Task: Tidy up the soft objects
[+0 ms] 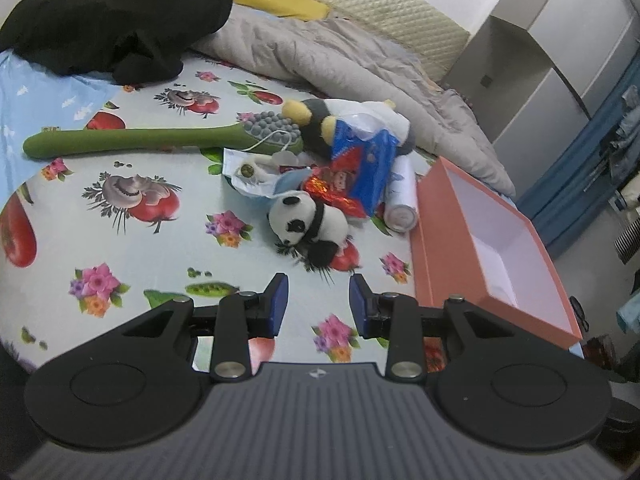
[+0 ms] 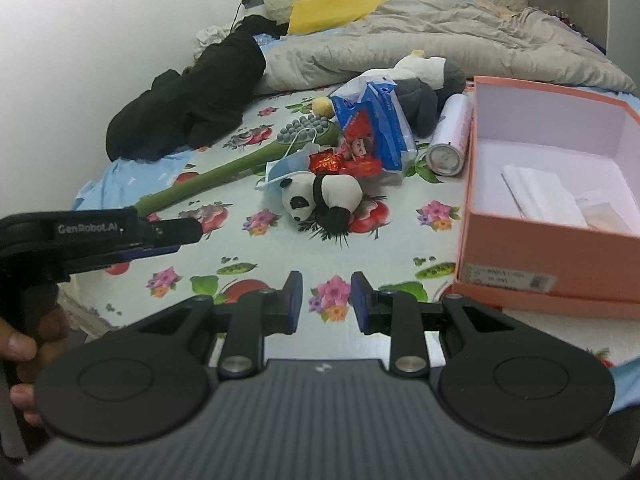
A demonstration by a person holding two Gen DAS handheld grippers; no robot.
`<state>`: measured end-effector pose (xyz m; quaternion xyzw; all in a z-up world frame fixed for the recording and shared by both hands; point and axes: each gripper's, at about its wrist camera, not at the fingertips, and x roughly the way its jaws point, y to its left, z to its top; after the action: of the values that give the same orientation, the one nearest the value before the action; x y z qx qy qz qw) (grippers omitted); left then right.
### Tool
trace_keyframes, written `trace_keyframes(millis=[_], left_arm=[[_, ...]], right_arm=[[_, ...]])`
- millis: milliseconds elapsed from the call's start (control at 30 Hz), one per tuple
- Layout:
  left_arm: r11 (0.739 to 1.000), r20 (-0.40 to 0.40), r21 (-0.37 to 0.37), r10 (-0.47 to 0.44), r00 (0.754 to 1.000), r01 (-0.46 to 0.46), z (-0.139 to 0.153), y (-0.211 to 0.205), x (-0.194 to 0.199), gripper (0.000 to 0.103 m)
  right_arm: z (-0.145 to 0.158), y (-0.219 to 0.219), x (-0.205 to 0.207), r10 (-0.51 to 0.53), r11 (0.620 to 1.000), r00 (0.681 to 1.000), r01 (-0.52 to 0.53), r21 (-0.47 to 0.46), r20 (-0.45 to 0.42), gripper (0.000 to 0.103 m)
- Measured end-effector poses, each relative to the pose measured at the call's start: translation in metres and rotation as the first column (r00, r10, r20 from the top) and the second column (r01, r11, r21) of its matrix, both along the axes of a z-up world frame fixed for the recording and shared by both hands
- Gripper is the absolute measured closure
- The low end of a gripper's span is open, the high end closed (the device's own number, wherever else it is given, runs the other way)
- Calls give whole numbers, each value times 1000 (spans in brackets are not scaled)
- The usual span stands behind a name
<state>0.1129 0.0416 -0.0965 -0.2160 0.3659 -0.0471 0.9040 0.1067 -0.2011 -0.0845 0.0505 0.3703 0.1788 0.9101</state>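
Note:
A small panda plush (image 1: 306, 224) (image 2: 320, 198) lies on the flowered bed sheet, just ahead of both grippers. Behind it is a pile: a red snack packet (image 1: 334, 190) (image 2: 346, 160), a blue tissue pack (image 1: 370, 160) (image 2: 378, 122), a blue face mask (image 2: 286, 168) and a grey and white penguin plush (image 1: 320, 120) (image 2: 420, 88). An open pink box (image 1: 492, 248) (image 2: 560, 216) stands to the right. My left gripper (image 1: 318, 304) is open and empty; it also shows from the side in the right wrist view (image 2: 180, 236). My right gripper (image 2: 326, 302) is open and empty.
A long green massage hammer (image 1: 160, 140) (image 2: 224, 168) lies left of the pile. A white can (image 1: 402, 196) (image 2: 448, 140) lies beside the box. Black clothes (image 1: 116, 20) (image 2: 192, 104), a grey quilt (image 1: 340, 56) and a yellow pillow (image 2: 336, 10) fill the back. White packets (image 2: 548, 196) lie in the box.

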Motion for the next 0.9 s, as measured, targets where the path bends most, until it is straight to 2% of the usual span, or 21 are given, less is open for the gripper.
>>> trace_keyframes(millis=[67, 167, 433, 533, 833, 900], left_arm=[[1000, -6, -4, 1, 1000, -1, -5, 3, 12, 64], [1000, -14, -5, 5, 1000, -5, -14, 7, 29, 58], [999, -31, -33, 0, 1000, -1, -43, 12, 75, 57], [999, -40, -45, -3, 999, 1, -55, 11, 91, 54], [997, -92, -77, -12, 996, 5, -89, 16, 134, 51], [997, -104, -83, -18, 994, 9, -94, 17, 141, 45]], right_arm=[[-3, 3, 11, 5, 1000, 1000, -5, -3, -9, 72], [-7, 8, 29, 7, 1000, 1000, -7, -7, -18, 72], [-19, 13, 83, -23, 1000, 999, 23, 3, -47, 72], [-23, 15, 104, -46, 999, 998, 46, 4, -48, 53], [-40, 25, 162, -88, 996, 993, 90, 22, -75, 53], [-46, 26, 174, -98, 994, 991, 101, 30, -89, 53]])
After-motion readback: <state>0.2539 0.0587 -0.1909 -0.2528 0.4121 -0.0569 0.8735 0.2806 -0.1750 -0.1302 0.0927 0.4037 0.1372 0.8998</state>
